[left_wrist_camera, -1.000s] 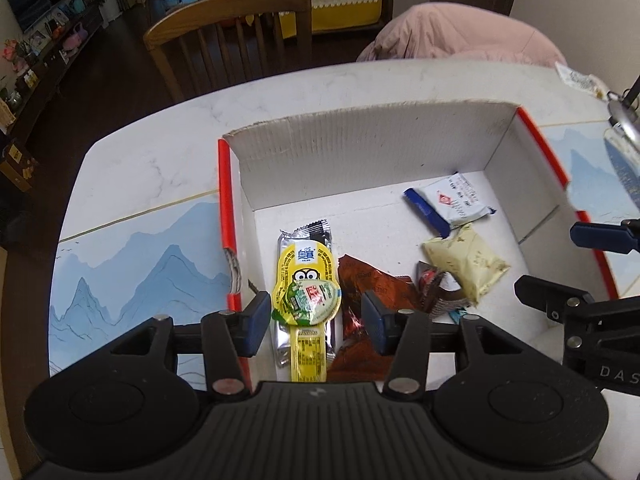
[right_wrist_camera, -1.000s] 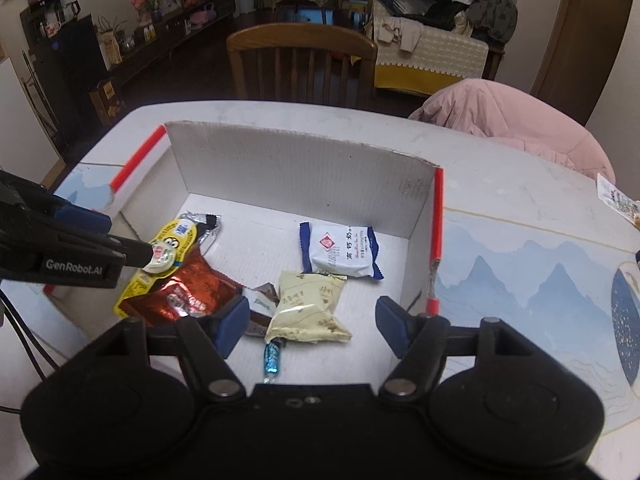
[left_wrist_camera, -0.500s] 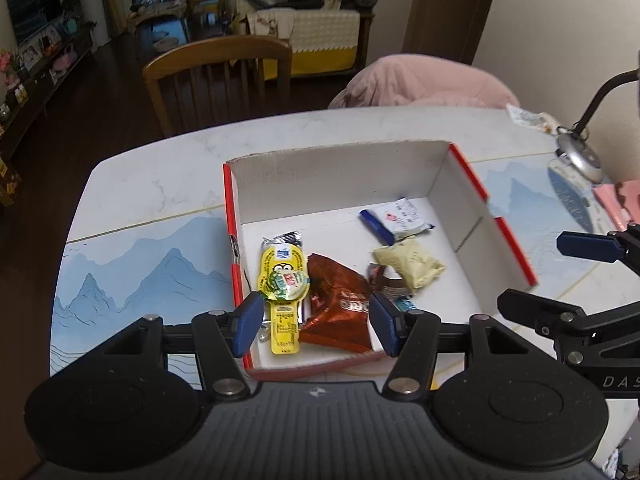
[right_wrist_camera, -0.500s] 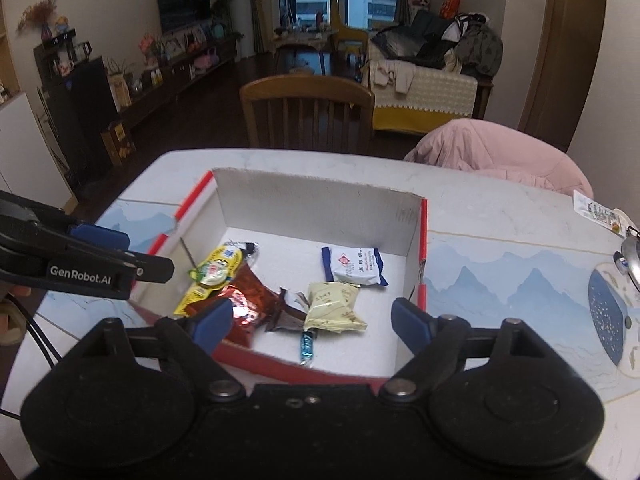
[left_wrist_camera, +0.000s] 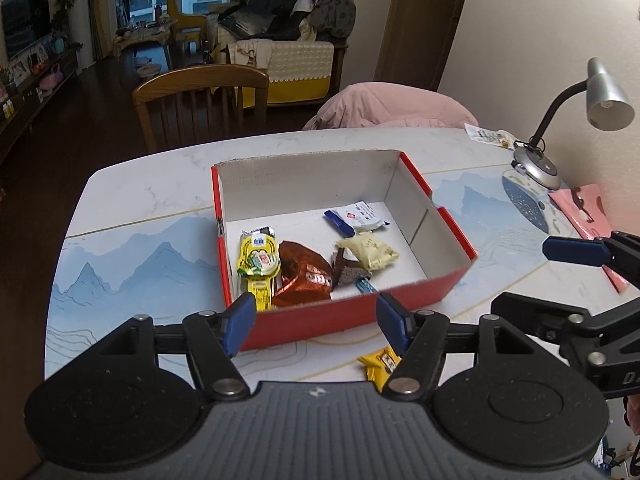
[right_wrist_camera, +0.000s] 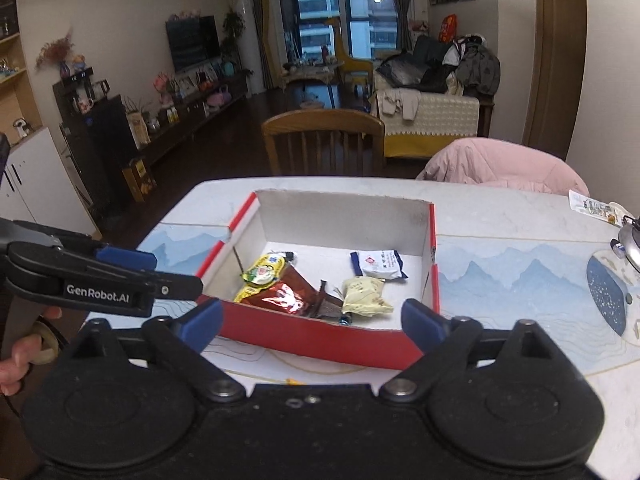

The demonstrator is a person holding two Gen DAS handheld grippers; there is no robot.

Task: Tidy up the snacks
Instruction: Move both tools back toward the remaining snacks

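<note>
Both grippers, left gripper [left_wrist_camera: 316, 322] and right gripper [right_wrist_camera: 312, 320], have been drawn back from the box [left_wrist_camera: 352, 312] at frame centre, jaws just widened and empty.

The box [left_wrist_camera: 348, 318] is cardboard, glossy red outside and matt white inside, with a rough torn top edge on its far wall. In it, the brown-red packet [left_wrist_camera: 304, 274] is crinkled shiny foil, the yellow snack [left_wrist_camera: 258, 264] is glossy plastic, and the cream packet [left_wrist_camera: 370, 254] and the white-and-blue packet [left_wrist_camera: 356, 218] look like matt plastic film. The worktop [left_wrist_camera: 132, 200] is smooth, marble-look, with a faint sheen. The chair [left_wrist_camera: 200, 100] at the far side is varnished wood. The lamp [left_wrist_camera: 608, 98] on the right has a brushed metal shade and base. Each claw, left [left_wrist_camera: 316, 320] and right [right_wrist_camera: 312, 322], is matt black plastic with smooth blue pads [left_wrist_camera: 238, 320].
</note>
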